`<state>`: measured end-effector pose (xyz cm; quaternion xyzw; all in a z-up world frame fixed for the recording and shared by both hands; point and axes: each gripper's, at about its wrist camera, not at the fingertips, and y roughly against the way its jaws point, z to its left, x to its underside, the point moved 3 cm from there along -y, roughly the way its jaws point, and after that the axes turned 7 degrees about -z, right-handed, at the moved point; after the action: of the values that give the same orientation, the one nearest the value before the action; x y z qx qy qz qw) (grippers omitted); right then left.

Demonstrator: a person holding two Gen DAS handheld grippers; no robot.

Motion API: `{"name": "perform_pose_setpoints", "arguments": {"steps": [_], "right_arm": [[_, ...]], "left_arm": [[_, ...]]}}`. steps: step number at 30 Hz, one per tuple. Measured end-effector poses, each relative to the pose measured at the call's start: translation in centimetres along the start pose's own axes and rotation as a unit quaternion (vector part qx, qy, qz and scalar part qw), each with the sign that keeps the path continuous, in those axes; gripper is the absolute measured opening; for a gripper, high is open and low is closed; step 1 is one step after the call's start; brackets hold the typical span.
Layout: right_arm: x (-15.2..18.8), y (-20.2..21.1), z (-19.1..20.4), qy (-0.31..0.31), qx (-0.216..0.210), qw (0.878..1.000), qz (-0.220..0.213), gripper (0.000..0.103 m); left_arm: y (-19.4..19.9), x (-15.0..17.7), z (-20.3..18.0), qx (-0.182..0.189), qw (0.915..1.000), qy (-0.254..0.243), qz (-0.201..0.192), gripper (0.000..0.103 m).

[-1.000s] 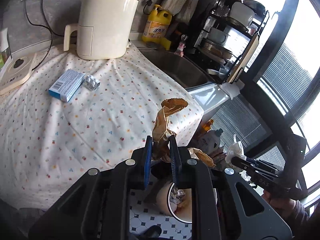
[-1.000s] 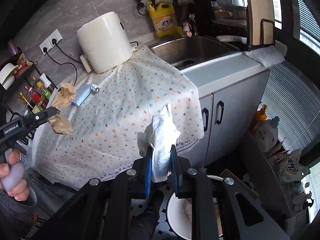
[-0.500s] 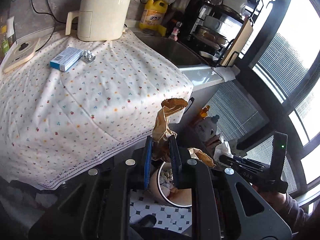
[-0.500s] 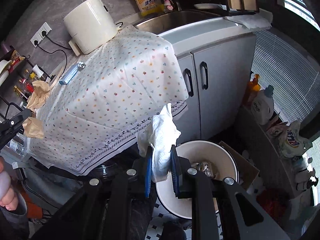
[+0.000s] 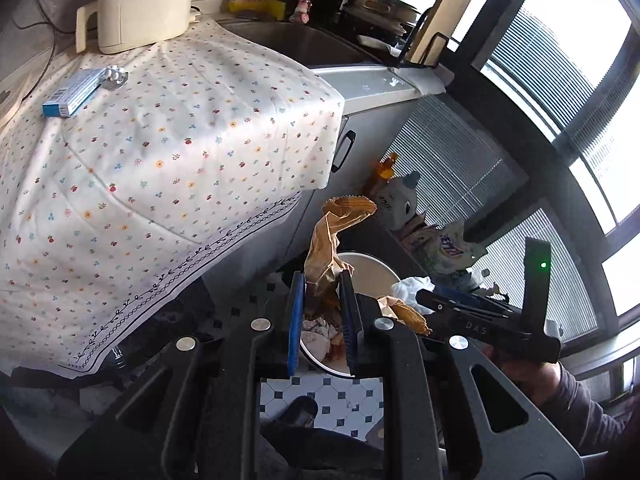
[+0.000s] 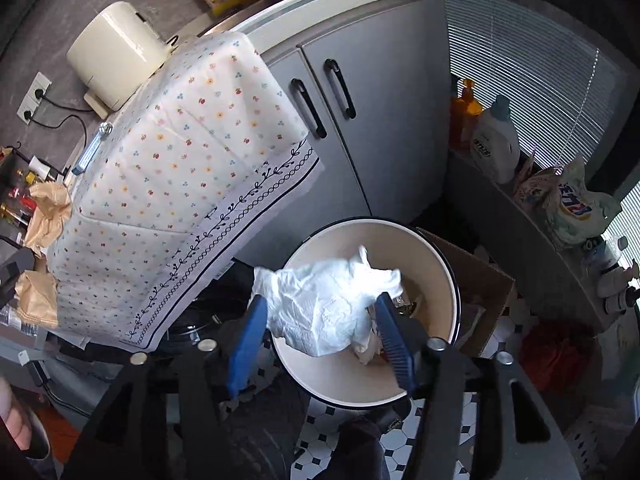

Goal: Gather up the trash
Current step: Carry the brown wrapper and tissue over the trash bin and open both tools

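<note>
- Your left gripper (image 5: 322, 312) – black frame, blue pads – carries brown crumpled paper (image 5: 334, 240).
- Your right gripper (image 6: 320, 330): same black and blue; white tissue (image 6: 328, 308) between its pads.
- Trash bin (image 6: 438, 256) – cream inside, dark rim.
- Tablecloth (image 6: 180, 152): white, small multicoloured flowers, dark vine border.
- Floor (image 6: 320, 446): white tiles with dark diamonds.
- Cabinet doors (image 6: 384, 92) – grey, black handles.

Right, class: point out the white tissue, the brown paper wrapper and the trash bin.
white tissue (image 6: 328, 308), right wrist view, crumpled middle.
brown paper wrapper (image 5: 326, 248), left wrist view, twisted middle.
trash bin (image 6: 436, 252), right wrist view, inner wall.
</note>
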<state>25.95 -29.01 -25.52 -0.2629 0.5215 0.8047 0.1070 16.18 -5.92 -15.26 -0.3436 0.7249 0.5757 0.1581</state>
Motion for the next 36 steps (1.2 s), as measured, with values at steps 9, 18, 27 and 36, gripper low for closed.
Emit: {"name": "perform_pose_setpoints", "arguments": {"steps": [9, 18, 27, 36], "right_arm": [[0.3, 5.1, -3.8, -0.065, 0.034, 0.996, -0.056, 0.062], [2.0, 10.9, -6.1, -0.119, 0.073, 0.985, -0.102, 0.068], [4.2, 13.5, -7.6, -0.137, 0.105, 0.979, -0.107, 0.068], [3.4, 11.8, -5.4, -0.099, 0.086, 0.988, -0.087, 0.069]], "left_arm": [[-3.6, -0.2, -2.6, 0.034, 0.9975, -0.047, 0.039, 0.018], [-7.5, 0.3, -6.8, 0.077, 0.9872, -0.109, 0.088, 0.018], [-10.7, 1.9, -8.5, 0.066, 0.9797, -0.141, 0.127, 0.06], [-7.8, 1.3, -4.4, 0.03, 0.9918, -0.097, 0.078, 0.089]]}}
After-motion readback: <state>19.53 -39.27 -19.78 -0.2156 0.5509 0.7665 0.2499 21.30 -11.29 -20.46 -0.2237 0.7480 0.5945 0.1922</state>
